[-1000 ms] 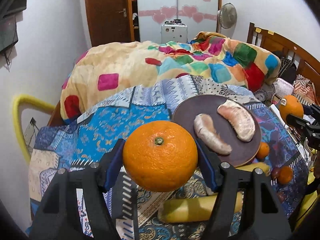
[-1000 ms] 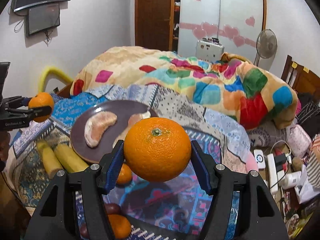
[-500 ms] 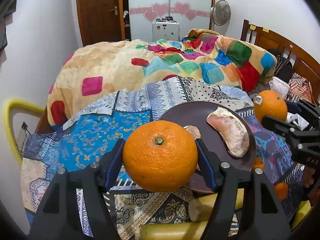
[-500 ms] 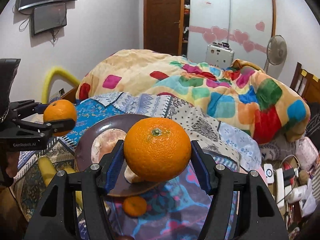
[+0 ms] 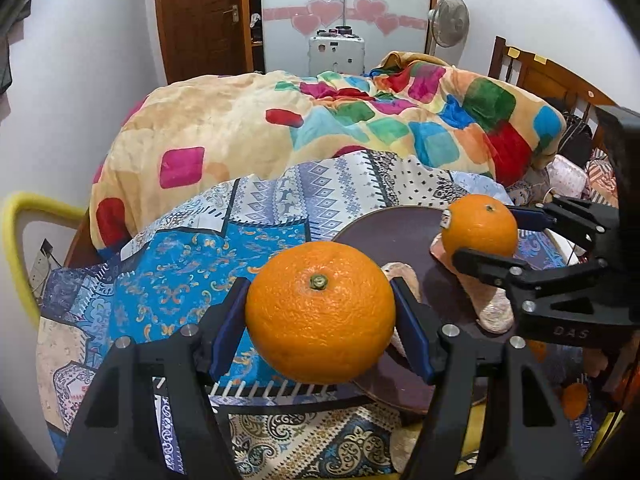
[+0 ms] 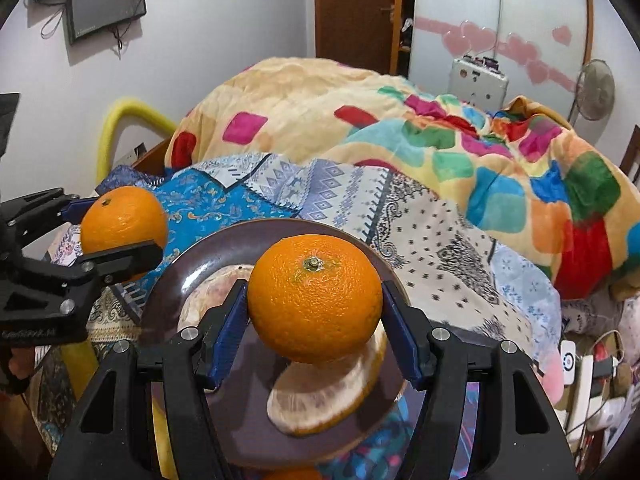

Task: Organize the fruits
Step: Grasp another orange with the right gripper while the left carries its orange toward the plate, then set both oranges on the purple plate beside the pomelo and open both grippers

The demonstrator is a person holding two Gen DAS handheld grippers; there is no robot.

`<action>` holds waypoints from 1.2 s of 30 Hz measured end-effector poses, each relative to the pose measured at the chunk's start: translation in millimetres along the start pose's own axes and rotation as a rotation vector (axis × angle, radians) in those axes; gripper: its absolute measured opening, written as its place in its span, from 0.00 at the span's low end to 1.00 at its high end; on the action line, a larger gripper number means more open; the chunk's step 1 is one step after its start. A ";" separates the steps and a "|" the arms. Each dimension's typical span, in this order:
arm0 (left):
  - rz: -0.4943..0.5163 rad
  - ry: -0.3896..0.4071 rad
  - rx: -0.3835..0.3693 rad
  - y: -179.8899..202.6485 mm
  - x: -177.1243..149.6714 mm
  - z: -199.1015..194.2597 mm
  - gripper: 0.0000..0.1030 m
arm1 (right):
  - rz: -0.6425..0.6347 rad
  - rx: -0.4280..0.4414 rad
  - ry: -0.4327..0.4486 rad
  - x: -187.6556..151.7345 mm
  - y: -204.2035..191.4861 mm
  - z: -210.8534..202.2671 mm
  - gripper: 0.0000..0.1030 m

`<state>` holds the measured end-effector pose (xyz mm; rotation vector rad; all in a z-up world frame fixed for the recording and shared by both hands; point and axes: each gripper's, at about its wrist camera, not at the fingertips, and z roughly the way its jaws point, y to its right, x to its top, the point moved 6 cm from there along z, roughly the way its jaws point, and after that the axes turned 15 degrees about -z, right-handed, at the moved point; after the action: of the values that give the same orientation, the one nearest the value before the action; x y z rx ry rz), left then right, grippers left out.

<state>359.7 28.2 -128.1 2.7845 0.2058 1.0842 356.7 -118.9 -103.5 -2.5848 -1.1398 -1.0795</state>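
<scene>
My left gripper is shut on a large orange, held above the near left rim of the dark brown plate. My right gripper is shut on a second orange, held over the plate, above two peeled pomelo segments. Each gripper shows in the other's view: the right one with its orange, the left one with its orange. One segment shows under the right gripper.
The plate sits on a patterned blue cloth over a small table. A small orange lies low right, bananas at the left. A bed with a colourful blanket lies behind, a yellow chair back to the left.
Both grippers have moved in toward the plate with their oranges. The right one now hangs over the pomelo segments, and the two grippers are closer together.
</scene>
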 end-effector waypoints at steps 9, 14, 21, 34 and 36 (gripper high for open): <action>-0.007 -0.014 -0.003 -7.2 -3.6 4.4 0.67 | -0.013 0.056 -0.082 4.1 -8.3 27.5 0.60; -0.006 -0.022 -0.001 -8.8 -6.9 5.3 0.67 | -0.024 0.058 -0.103 3.3 -10.7 31.2 0.61; -0.011 -0.028 -0.012 -5.8 -8.0 4.2 0.67 | -0.013 0.045 -0.036 6.2 -7.2 3.1 0.68; 0.019 -0.063 -0.035 20.9 -16.8 16.8 0.67 | 0.002 -0.094 0.052 -19.8 13.6 -47.1 0.68; 0.024 -0.054 -0.023 23.5 -17.1 18.2 0.67 | 0.002 -0.110 0.060 -23.6 15.1 -49.4 0.68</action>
<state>361.4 0.5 -148.3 2.7986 0.1524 1.0088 328.3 -162.0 -79.9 -2.6147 -1.0933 -1.2430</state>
